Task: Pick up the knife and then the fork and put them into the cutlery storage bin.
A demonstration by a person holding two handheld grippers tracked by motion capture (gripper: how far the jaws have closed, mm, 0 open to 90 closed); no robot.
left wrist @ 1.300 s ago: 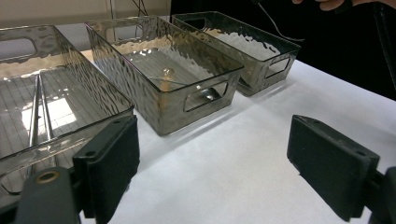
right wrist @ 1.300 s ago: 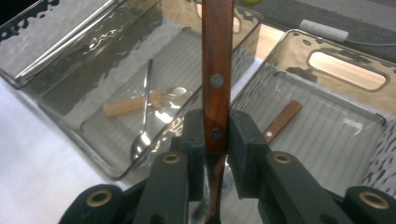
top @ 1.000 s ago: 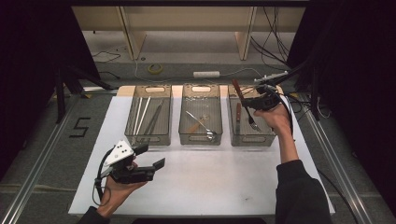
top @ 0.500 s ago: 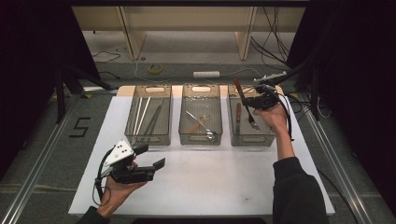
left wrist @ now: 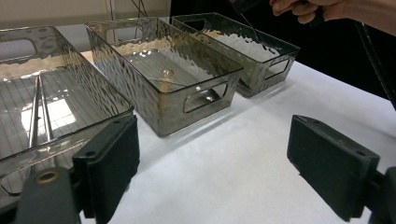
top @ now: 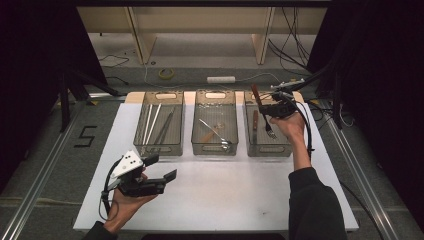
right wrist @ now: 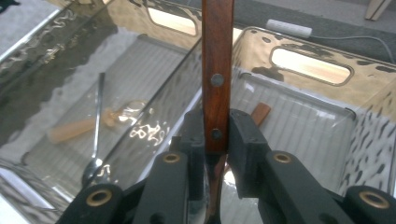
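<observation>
Three smoked-clear plastic bins stand in a row on the white-covered table point(top: 260, 200), each with a cut-out handle at its ends. From largest to smallest: the left bin point(top: 142, 127) holds long thin metal pieces, the middle bin point(top: 197, 125) holds a wooden-handled spoon point(top: 214, 133), and the right bin point(top: 280, 150) already holds one wooden-handled piece of cutlery lying on its floor.

Above that right bin, the right gripper point(top: 270, 111) hangs with its fingers point(right wrist: 243, 140) clamped on the wooden-handled metal fork point(top: 264, 117). The grip sits on the lower end of the riveted brown handle, by the rivet nearest the metal shank; the handle rises up and away over the bin's far rim while the tines point down into the bin, above its floor.

My judgement is that the fork is light and stiff, so it will not sag or bend in the hold. The flat wooden scales give the pads a sure, fairly grippy face, whereas the polished metal neck would be slippery and narrow. Held near one end, it may pivot if knocked against the bin wall.

The right hand is raised, forearm reaching forward from the table's near edge. The left gripper point(top: 157, 167) rests low over the bare table, in an upturned palm, its fingers point(left wrist: 109, 158) wide apart and empty.
</observation>
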